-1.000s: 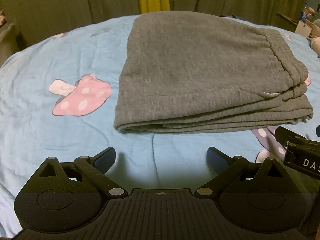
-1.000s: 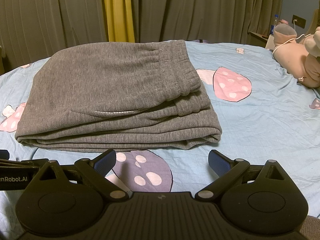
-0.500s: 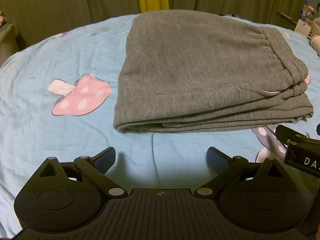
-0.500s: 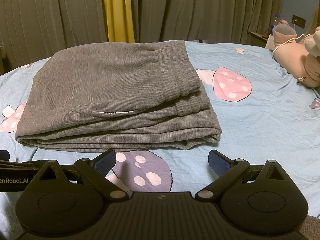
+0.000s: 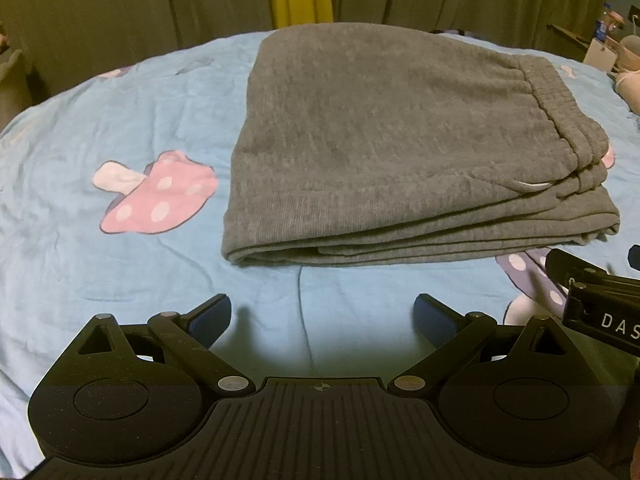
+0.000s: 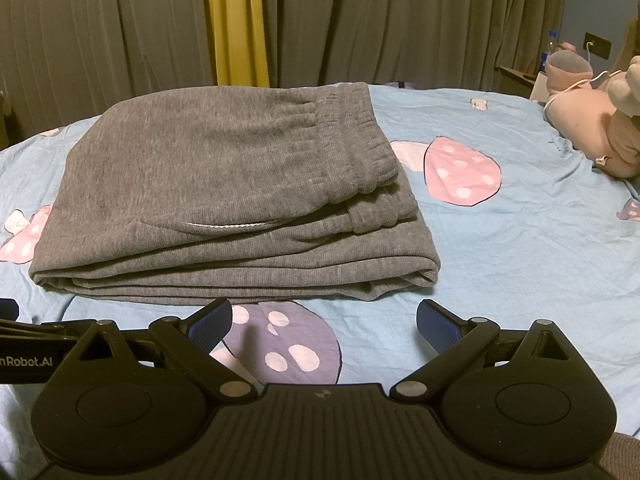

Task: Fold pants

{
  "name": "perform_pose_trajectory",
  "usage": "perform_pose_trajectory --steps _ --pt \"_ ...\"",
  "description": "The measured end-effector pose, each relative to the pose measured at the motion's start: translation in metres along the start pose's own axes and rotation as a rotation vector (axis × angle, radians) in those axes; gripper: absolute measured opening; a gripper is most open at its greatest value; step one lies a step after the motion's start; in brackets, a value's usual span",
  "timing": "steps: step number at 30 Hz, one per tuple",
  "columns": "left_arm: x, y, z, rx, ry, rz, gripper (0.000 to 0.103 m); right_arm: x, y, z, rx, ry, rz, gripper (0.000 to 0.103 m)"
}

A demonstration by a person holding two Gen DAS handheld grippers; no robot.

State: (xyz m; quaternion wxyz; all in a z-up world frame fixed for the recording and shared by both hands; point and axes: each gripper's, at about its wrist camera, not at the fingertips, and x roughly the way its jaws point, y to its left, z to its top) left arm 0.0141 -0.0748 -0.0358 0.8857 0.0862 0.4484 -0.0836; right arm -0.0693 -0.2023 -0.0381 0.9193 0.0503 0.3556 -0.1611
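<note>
Grey sweatpants lie folded into a thick flat stack on the light blue bed sheet, waistband on the right side of the stack. My left gripper is open, empty, and sits just short of the stack's near edge. My right gripper is open and empty too, in front of the stack's near right corner. The right gripper's body shows at the right edge of the left wrist view, and the left gripper's body at the left edge of the right wrist view.
The sheet carries pink mushroom prints and a purple one. A pink plush toy lies at the far right of the bed. Grey and yellow curtains hang behind, and a bedside shelf with a bottle stands at right.
Almost nothing differs. The left wrist view has drifted very slightly; the pants and both open grippers stay where they were.
</note>
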Motion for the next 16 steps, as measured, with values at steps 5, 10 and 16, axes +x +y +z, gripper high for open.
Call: perform_pose_trajectory --steps 5,10,16 --pt "-0.0011 -0.0017 0.0011 0.003 0.001 -0.005 0.101 -0.0010 -0.0008 0.0006 -0.002 -0.004 0.002 0.099" --pt "-0.0040 -0.0048 0.0015 0.014 -0.016 -0.011 0.101 -0.0012 -0.0027 0.0015 0.001 -0.006 0.006 0.099" --pt "-0.0048 -0.0045 0.0019 0.005 -0.037 -0.026 0.101 -0.0013 -0.0056 0.0027 0.019 -0.007 0.010 0.099"
